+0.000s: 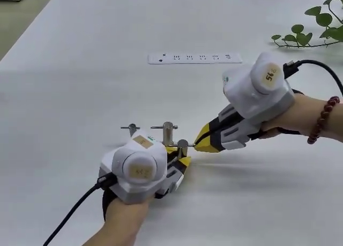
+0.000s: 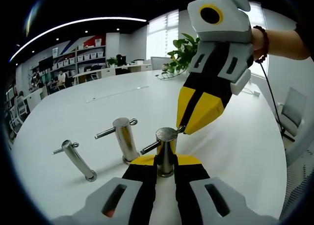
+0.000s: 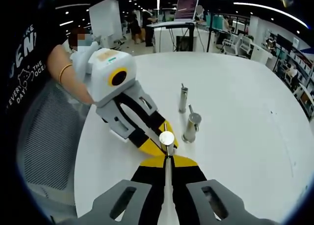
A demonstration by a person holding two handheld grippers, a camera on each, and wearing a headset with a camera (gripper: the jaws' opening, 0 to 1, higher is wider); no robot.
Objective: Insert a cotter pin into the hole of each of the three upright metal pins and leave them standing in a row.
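Nearest the person, the left gripper (image 2: 165,162) sat low on the white bench (image 1: 80,85), its yellow tips closed narrowly on the lower shaft of the near pin (image 2: 166,145), which stood upright. A thin cotter pin (image 2: 149,148) ran through the top of that pin, with one end poking out on the side towards the other pins. The opposite end was pinched in the almost closed tips of the right gripper (image 1: 199,144), which came in from the right at a slant (in its own view the thin rod lay straight between its jaws). Just beyond stood the middle pin (image 2: 125,140), upright, with a second cotter pin (image 2: 105,133) through its head. Farther along the same row was the far pin (image 2: 78,160), also crossed by a third cotter pin (image 2: 61,149); the three were near one another but apart. Well behind them a white power strip (image 1: 194,58) lay flat, and a leafy plant (image 1: 316,29) trailed in at the far right corner.
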